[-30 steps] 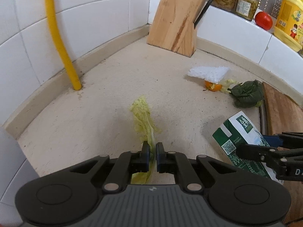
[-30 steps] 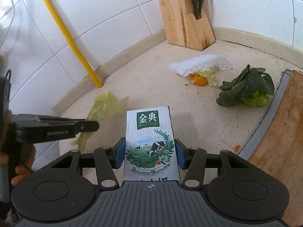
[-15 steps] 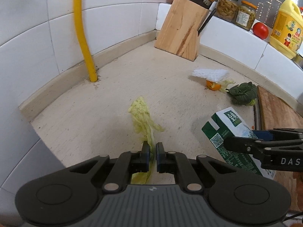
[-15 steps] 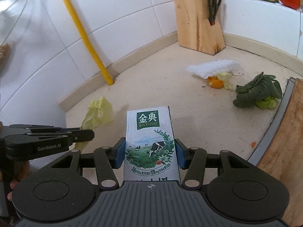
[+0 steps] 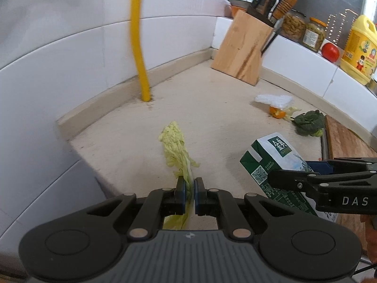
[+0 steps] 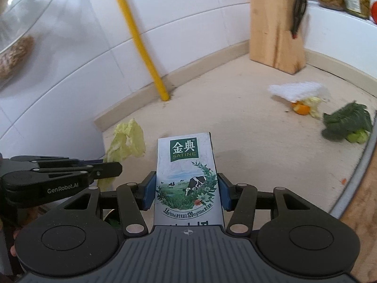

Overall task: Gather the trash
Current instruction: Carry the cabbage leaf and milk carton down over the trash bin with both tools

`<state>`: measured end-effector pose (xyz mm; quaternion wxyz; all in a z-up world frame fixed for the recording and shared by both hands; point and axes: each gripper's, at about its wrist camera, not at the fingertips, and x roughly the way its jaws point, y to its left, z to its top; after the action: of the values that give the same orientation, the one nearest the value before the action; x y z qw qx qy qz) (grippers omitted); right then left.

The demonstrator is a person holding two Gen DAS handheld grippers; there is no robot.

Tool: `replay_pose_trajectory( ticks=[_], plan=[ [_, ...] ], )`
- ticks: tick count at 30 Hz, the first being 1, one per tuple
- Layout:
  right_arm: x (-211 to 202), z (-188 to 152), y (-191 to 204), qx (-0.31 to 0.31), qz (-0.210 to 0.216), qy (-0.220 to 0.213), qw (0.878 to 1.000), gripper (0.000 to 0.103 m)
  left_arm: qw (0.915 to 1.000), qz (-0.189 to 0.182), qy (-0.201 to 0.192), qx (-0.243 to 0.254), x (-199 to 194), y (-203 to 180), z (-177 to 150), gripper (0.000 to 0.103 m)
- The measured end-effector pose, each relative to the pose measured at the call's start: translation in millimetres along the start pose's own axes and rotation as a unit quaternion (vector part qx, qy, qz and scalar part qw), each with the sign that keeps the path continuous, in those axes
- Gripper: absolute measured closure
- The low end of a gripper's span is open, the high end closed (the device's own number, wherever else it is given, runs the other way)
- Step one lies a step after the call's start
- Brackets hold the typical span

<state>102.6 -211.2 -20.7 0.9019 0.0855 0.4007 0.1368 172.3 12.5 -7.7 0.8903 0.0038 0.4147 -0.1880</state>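
Note:
My left gripper is shut on a pale yellow-green cabbage leaf and holds it above the near edge of the beige counter. The leaf also shows in the right wrist view, hanging from the left gripper. My right gripper is shut on a green-and-white milk carton, lifted off the counter. The carton shows in the left wrist view, to the right of the leaf.
On the counter further back lie a white cloth over an orange peel and a dark green vegetable. A wooden knife block, a yellow pipe and a wooden cutting board stand around. Jars and a yellow bottle sit on the ledge.
Both grippers have pulled back and up from the counter, carrying the leaf and the carton. The counter's near left edge and the wall below it have come into view.

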Motion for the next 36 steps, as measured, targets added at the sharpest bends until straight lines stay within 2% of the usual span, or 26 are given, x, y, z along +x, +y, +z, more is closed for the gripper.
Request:
replay_pose_trajectory(
  ticks=[13, 24, 36],
  plan=[
    [14, -2, 55, -0.052, 0.048, 0.017, 0.997, 0.043, 0.9978, 0.046, -0.012, -0.047, -35, 50, -29, 0.099],
    [34, -4, 107, -0.1, 0.094, 0.039, 0.99, 0.043, 0.9926, 0.083, -0.018, -0.087, -60, 91, -55, 0.099],
    [56, -9, 148, -0.132, 0.115, 0.058, 0.983, 0.043, 0.9868, 0.106, -0.02, -0.121, -76, 125, -77, 0.099]
  ],
)
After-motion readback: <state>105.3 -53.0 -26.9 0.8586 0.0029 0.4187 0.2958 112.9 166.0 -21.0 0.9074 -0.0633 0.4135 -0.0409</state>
